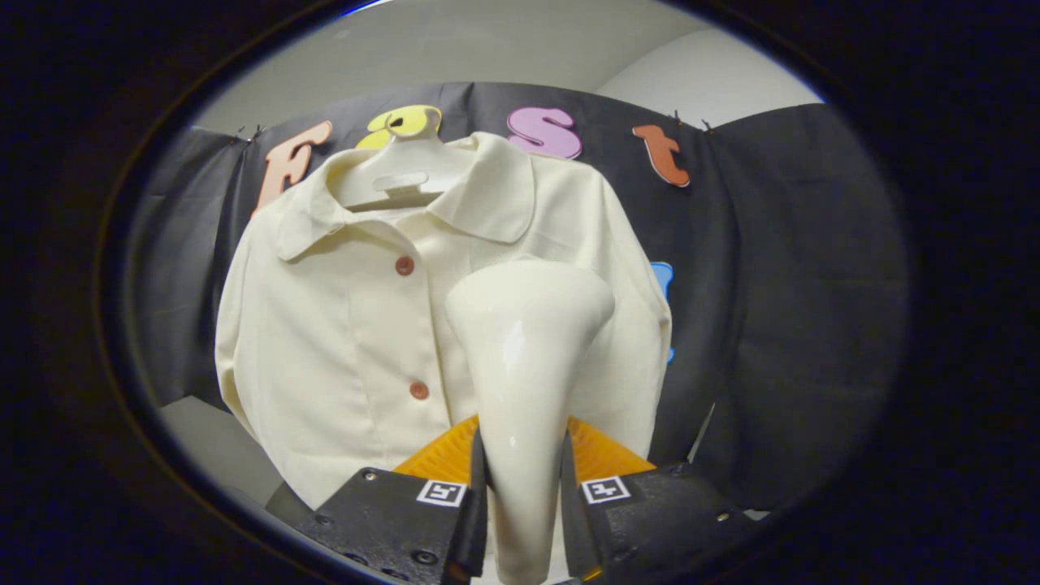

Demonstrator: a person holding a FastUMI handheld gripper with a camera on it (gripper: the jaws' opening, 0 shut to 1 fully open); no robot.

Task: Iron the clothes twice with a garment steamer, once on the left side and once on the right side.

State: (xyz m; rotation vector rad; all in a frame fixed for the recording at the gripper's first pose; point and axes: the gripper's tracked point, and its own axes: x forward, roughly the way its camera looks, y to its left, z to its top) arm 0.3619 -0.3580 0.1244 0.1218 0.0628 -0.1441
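Note:
A cream button-up shirt point(349, 325) hangs on a white hanger point(402, 175) against the black cloth wall. Two brown buttons run down its front. My gripper point(522, 487) is shut on the handle of a glossy white garment steamer point(524, 357), one finger pressing each side. The steamer's wide head points up and forward, held in front of the shirt's right half, just right of the button line. Whether the head touches the fabric I cannot tell.
The black cloth wall point(780, 309) spreads behind and to the right of the shirt. A pale surface point(203, 439) shows below the shirt's left sleeve. A white wall and ceiling rise above the cloth.

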